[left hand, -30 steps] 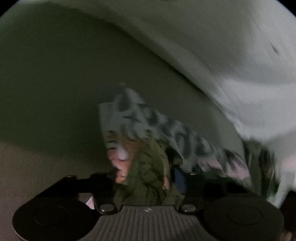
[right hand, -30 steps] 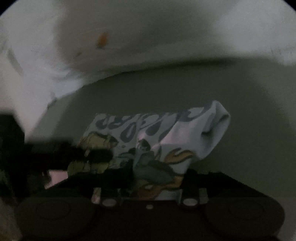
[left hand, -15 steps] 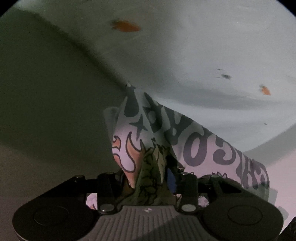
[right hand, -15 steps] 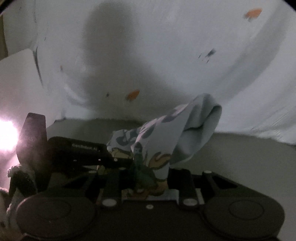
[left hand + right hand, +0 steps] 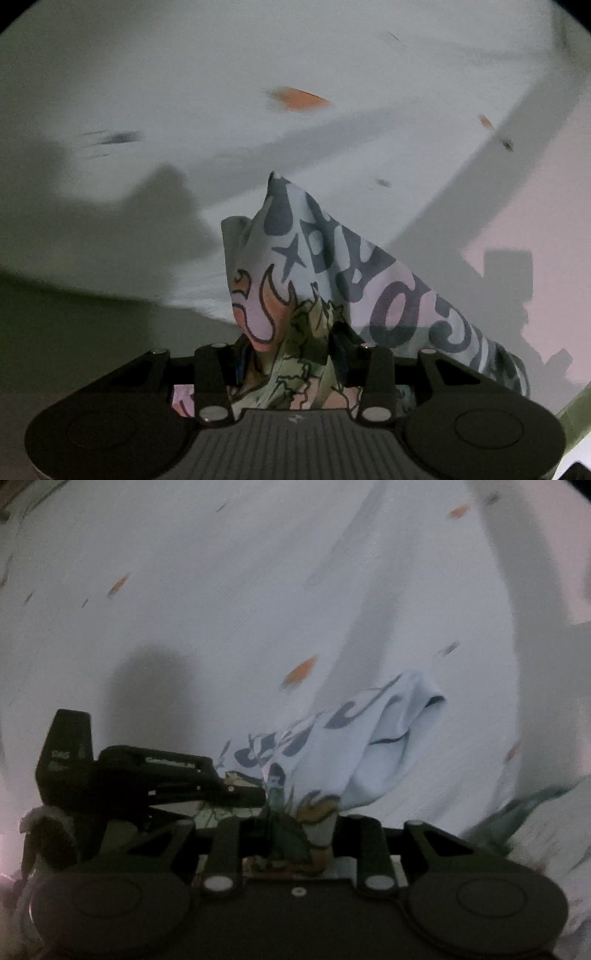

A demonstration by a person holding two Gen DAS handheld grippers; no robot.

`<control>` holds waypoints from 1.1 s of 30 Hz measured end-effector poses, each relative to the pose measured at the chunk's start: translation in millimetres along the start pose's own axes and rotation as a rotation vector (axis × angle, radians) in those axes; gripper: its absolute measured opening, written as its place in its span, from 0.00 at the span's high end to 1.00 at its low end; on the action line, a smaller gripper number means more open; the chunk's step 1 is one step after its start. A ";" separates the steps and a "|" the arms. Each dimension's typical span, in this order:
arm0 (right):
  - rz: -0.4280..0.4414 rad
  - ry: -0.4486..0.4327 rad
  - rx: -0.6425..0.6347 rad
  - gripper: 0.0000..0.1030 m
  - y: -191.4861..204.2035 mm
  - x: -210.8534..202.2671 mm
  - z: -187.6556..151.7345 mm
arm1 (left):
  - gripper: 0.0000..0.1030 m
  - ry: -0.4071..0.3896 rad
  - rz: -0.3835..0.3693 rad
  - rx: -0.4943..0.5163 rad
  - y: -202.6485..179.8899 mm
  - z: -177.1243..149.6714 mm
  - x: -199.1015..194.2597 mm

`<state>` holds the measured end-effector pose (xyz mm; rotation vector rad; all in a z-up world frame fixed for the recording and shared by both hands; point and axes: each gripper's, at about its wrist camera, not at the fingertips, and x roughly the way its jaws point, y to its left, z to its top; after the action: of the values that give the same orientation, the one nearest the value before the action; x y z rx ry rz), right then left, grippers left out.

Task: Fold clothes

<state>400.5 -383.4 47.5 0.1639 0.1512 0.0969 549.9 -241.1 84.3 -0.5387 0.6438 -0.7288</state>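
Note:
A pale blue printed garment point(image 5: 332, 266) with dark lettering, orange flames and a green figure is bunched up between both grippers. My left gripper point(image 5: 291, 354) is shut on a fold of it. My right gripper point(image 5: 291, 827) is shut on another fold of the same garment point(image 5: 369, 738), whose loose end sticks up to the right. The left gripper also shows in the right wrist view point(image 5: 147, 775), close on the left and level with mine. The garment's lower part is hidden behind the gripper bodies.
A white sheet with small orange and dark marks point(image 5: 295, 99) fills the background in both views point(image 5: 258, 590). Broad grey folds or shadows cross it. A pinkish surface point(image 5: 535, 221) lies at the right. Another cloth edge point(image 5: 535, 805) shows at lower right.
Both grippers have swung with the garment from a dim olive surface towards the white sheet. The sheet now fills both views. The grip on the garment is unchanged.

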 end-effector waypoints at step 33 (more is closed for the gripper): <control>-0.847 0.069 0.332 0.51 -369.7 44.0 -105.5 | 0.03 0.322 0.137 0.455 -80.9 -113.8 424.2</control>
<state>458.1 -725.3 -124.3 0.4146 0.2940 -0.7714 679.3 -633.0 -86.3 0.0443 0.7753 -0.8088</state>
